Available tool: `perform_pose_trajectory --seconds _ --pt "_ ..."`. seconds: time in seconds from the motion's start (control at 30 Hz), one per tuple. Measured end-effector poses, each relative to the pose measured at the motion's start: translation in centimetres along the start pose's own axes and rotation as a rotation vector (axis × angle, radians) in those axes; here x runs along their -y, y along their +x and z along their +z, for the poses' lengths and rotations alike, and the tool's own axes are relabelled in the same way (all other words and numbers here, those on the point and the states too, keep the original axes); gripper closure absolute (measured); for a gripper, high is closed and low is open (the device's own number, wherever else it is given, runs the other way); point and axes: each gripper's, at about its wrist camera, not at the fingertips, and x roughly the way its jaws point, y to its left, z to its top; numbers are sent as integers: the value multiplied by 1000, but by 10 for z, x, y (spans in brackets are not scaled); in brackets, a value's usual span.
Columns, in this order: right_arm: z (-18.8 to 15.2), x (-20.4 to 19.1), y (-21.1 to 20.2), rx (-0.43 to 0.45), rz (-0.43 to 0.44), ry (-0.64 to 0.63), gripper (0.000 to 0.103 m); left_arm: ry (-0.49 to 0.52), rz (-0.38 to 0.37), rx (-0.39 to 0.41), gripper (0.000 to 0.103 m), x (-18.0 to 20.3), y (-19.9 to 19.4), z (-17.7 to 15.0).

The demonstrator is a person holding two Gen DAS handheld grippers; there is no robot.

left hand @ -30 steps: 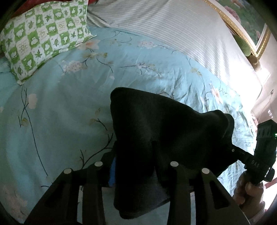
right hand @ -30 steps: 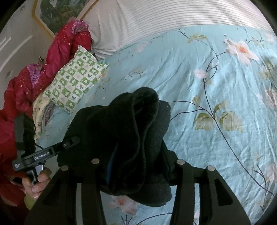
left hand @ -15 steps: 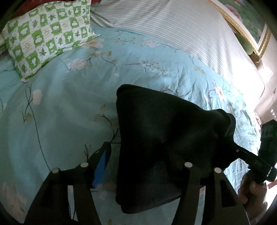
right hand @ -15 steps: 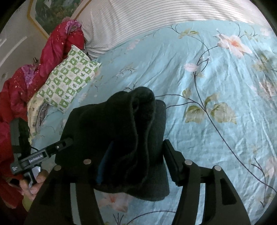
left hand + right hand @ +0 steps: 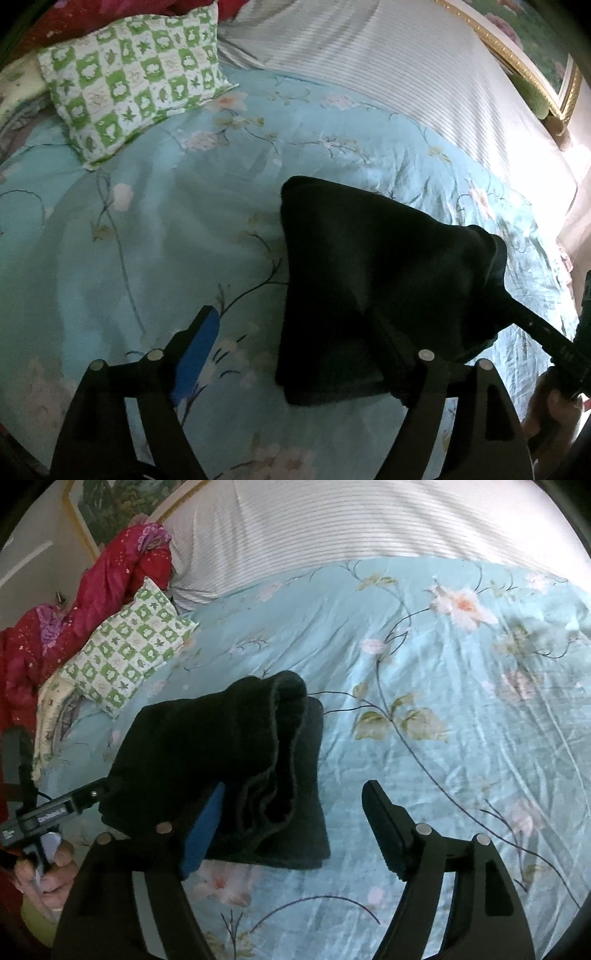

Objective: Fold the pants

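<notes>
The black pants (image 5: 369, 288) lie folded into a thick bundle on the light blue flowered bedspread (image 5: 147, 229). My left gripper (image 5: 295, 332) is open; its blue-padded left finger is clear of the cloth, and the right finger sits against the bundle's near edge. In the right wrist view the bundle (image 5: 229, 760) shows stacked folded edges. My right gripper (image 5: 295, 812) is open too, its left finger touching the bundle's edge and its right finger clear over the bedspread.
A green-and-white checked pillow (image 5: 136, 70) lies at the far left of the bed, with a red quilt (image 5: 74, 602) behind it. A white striped sheet (image 5: 406, 74) covers the far side. A gold-framed picture (image 5: 535, 55) hangs beyond.
Both grippers have opened and let go of the pants. The bundle has dropped onto the bedspread, and both grippers have drawn back a little.
</notes>
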Motion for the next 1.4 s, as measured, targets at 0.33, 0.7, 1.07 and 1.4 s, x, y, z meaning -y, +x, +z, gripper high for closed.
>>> perform_pose_trajectory --seconds 0.33,0.7,1.07,1.4 --pt "-8 -8 -20 31 -21 -32 24 79 83 35 18 13 -23 -13" --pt "-22 -49 -42 76 25 -171 10 185 142 89 15 39 -48 -29" --pt "-40 -74 -40 91 15 -296 5 226 141 135 12 50 -56 -46" --pt "-47 -70 -28 87 2 -283 4 220 155 142 11 43 -47 -51"
